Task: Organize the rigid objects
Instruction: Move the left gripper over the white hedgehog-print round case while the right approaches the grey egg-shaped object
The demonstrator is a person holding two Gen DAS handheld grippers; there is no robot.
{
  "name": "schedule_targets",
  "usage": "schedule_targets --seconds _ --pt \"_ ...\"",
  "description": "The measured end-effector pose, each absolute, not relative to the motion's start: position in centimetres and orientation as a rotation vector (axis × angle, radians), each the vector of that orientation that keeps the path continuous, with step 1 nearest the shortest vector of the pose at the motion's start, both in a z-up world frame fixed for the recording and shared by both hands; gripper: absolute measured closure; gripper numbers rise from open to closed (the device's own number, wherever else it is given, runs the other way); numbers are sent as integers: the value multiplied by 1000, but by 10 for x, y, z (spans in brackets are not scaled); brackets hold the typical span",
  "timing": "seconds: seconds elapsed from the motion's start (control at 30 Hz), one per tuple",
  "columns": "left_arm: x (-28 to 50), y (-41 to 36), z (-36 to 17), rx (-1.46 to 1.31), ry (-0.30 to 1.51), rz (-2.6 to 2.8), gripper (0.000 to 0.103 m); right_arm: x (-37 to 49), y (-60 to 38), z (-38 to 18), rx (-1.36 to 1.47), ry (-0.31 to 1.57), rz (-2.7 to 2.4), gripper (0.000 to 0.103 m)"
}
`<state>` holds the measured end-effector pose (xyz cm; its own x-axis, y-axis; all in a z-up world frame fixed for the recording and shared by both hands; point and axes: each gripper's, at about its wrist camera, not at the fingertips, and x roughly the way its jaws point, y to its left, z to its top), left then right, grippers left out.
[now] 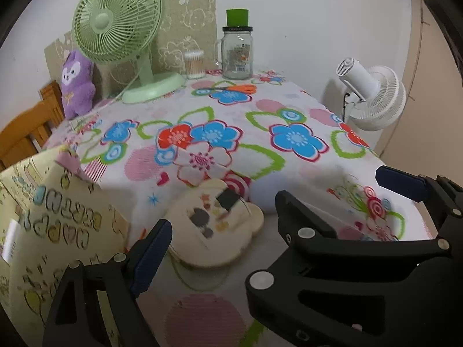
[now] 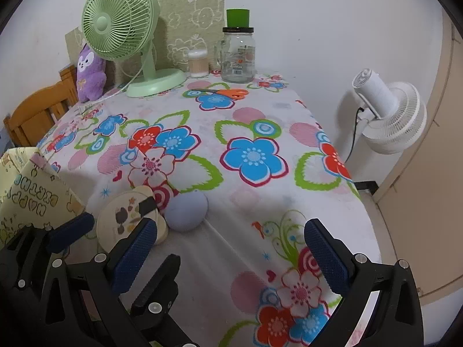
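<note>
We see a cream bear-shaped tin (image 1: 215, 225) lying flat on the flower-print cloth of the counter (image 1: 289, 110), near its front edge. Its lid carries small cartoon figures and a dark rectangular patch. A pale lavender ball (image 2: 186, 212) touches the tin on its right side. A yellow birthday gift bag (image 1: 58, 225) stands just beside the tin on the left.

The left gripper (image 1: 222, 219) stands wide, its blue-padded fingers (image 1: 150, 257) flanking the tin from above without touching it. The right gripper (image 2: 231, 248) is also spread wide over bare cloth, nothing between its pads.

At the rear stand a green desk fan (image 1: 118, 29), a glass jar (image 1: 236, 53) and orange scissors (image 2: 231, 93).
</note>
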<state>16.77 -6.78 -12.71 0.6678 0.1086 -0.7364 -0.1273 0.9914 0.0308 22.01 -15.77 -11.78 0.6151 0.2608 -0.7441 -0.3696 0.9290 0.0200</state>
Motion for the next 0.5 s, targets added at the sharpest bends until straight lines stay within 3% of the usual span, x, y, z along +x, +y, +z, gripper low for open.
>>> schedule_targets --seconds 0.5 --pt "190 -59 -139 -33 888 96 3 242 -144 -132 -148 868 397 0"
